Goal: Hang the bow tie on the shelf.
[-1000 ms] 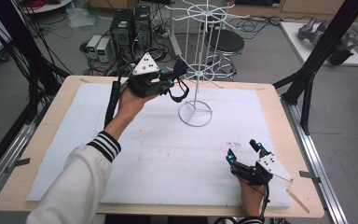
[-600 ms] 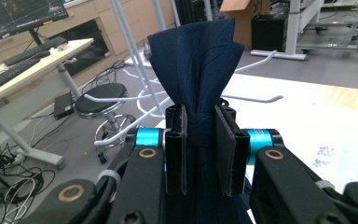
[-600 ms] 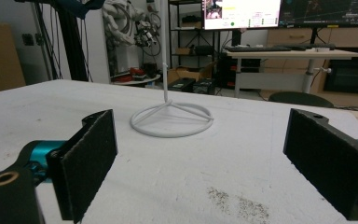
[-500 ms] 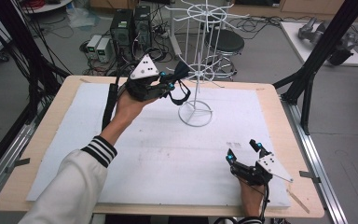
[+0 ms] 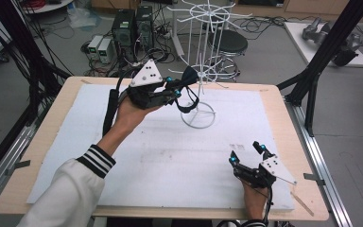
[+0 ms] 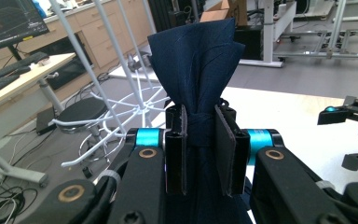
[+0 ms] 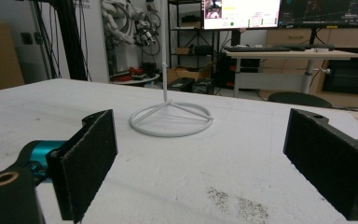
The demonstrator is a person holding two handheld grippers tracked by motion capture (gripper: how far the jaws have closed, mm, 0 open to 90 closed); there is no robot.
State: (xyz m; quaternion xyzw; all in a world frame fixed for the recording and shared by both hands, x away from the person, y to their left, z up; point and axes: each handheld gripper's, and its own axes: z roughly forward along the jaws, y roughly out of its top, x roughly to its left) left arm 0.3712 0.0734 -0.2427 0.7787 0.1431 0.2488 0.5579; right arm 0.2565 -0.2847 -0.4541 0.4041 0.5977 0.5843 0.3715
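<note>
Left gripper (image 5: 172, 87), raised, clamps bow tie (image 6: 200, 74) beside rack (image 5: 203, 61).

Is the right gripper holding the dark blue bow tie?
No, the right gripper rests open on the white mat, while the left gripper clamps the bow tie.

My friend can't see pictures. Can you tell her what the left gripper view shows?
The left gripper has its two black jaws shut on the knot of a dark blue bow tie. A white wire rack stands behind it on the left.
</note>
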